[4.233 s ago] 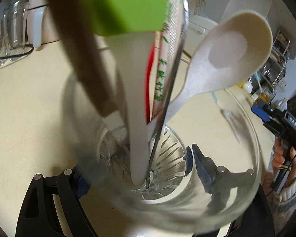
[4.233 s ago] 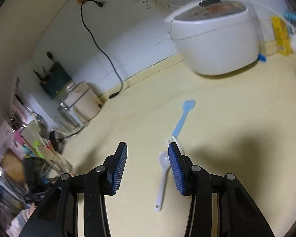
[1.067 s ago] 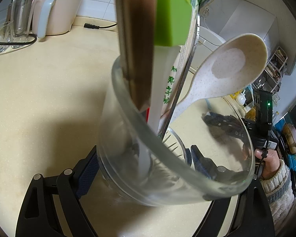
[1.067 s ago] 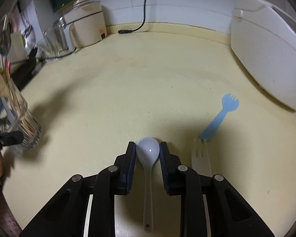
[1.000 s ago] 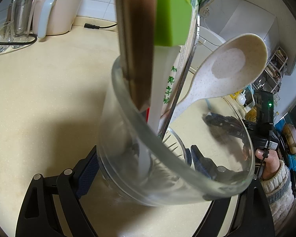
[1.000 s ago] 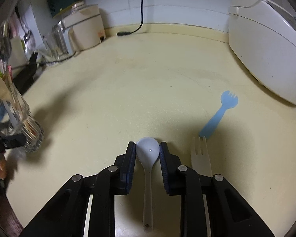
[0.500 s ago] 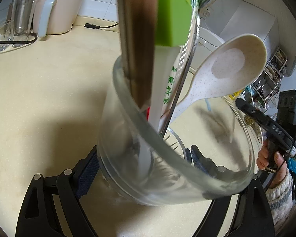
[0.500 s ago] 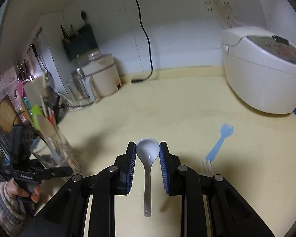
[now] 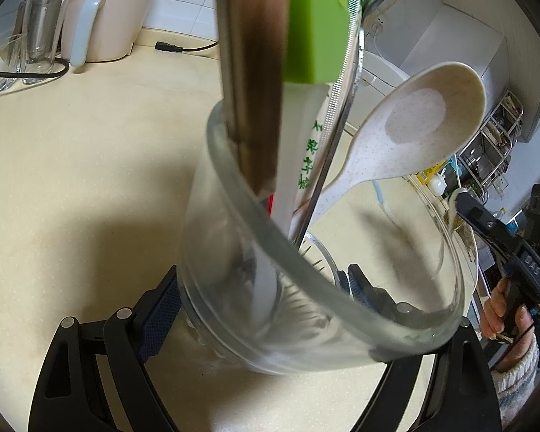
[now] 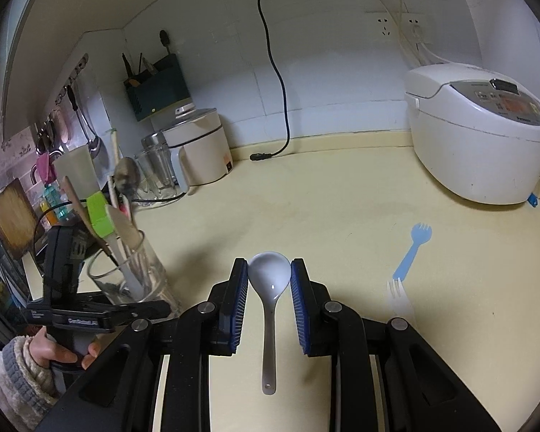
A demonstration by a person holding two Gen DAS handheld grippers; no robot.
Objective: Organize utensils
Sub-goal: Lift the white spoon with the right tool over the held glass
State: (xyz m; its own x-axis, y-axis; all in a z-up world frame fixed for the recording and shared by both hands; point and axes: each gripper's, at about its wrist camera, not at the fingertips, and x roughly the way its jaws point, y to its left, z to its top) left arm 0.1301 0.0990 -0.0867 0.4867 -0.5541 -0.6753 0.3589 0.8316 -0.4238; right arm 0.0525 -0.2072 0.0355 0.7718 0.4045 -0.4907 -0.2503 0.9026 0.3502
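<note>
glass [image 10: 133, 280] stood left on surface [image 10: 305, 208], utensils in it | two forks [image 10: 412, 252] lay right | rice cooker [image 10: 478, 144] behind them | kettle [image 10: 201, 147] behind glass

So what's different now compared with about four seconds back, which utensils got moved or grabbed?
The right gripper, open above the counter before, has shut on the white spoon and lifted it off the counter, swinging toward the glass. The left gripper still clamps the glass, which now looks more upright. The blue spork and white fork lie where they were.
</note>
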